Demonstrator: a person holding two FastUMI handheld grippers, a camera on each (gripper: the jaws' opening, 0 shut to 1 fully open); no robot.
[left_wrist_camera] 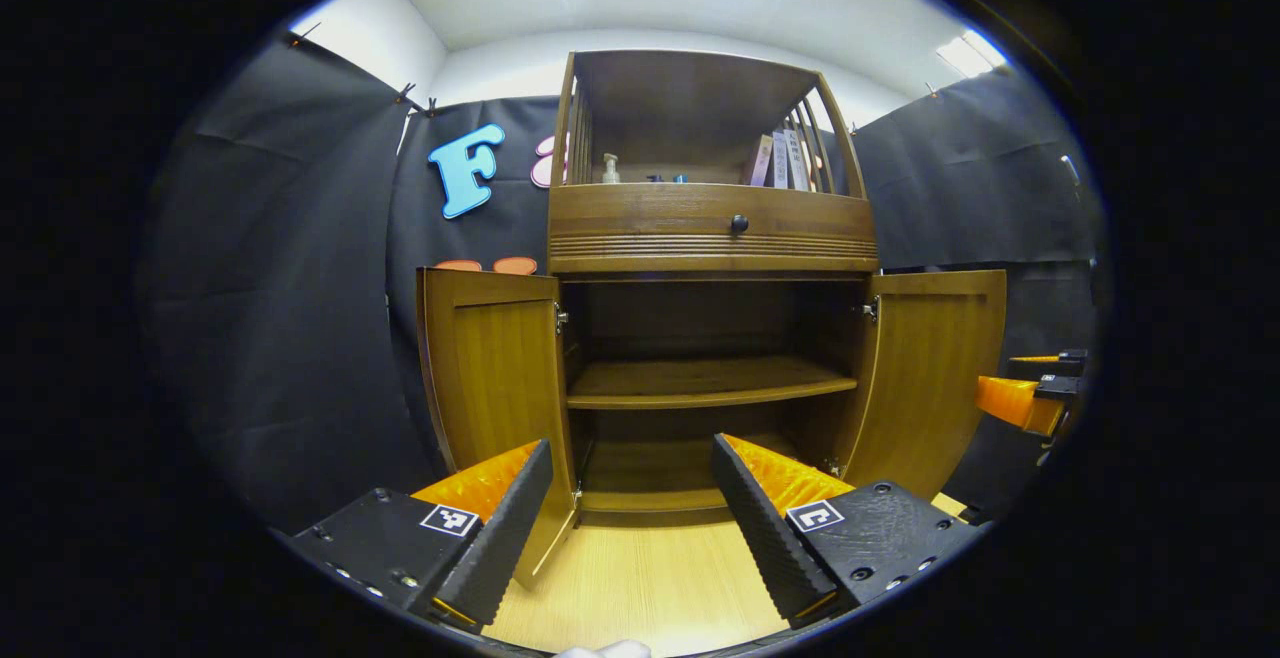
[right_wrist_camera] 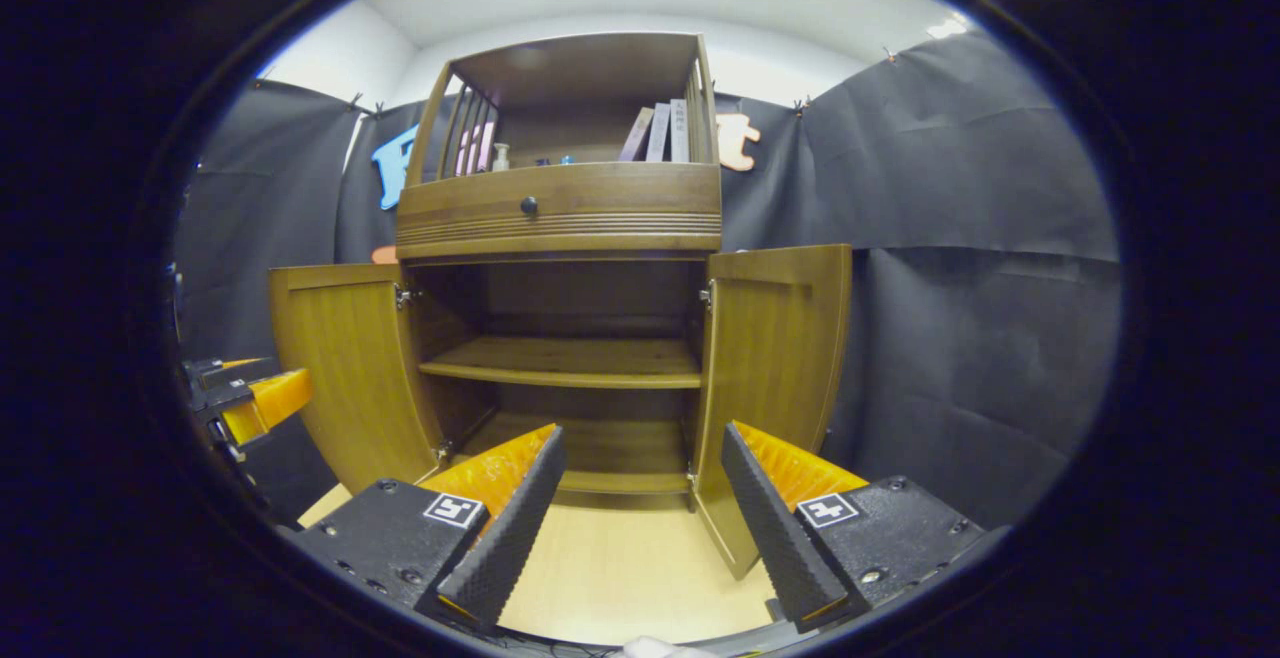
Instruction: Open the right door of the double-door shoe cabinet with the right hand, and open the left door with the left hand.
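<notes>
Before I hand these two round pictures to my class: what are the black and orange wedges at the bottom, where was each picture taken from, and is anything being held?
No robot arm is at work here. A person carries a two-finger gripper in each hand, and a fisheye camera rides on each, looking forward along its fingers. The wedges are those fingers.

The left gripper view looks from the left gripper; the right gripper view looks from the right gripper. Each view also catches the other gripper farther off at its edge.

Both face a wooden shoe cabinet standing on a pale wood floor. Its left door and right door are both swung open, showing a bare inner shelf. Above sits a drawer with a dark knob, and on top some books and a small bottle.

Nothing is held: both grippers are open, apart from the doors.
</notes>
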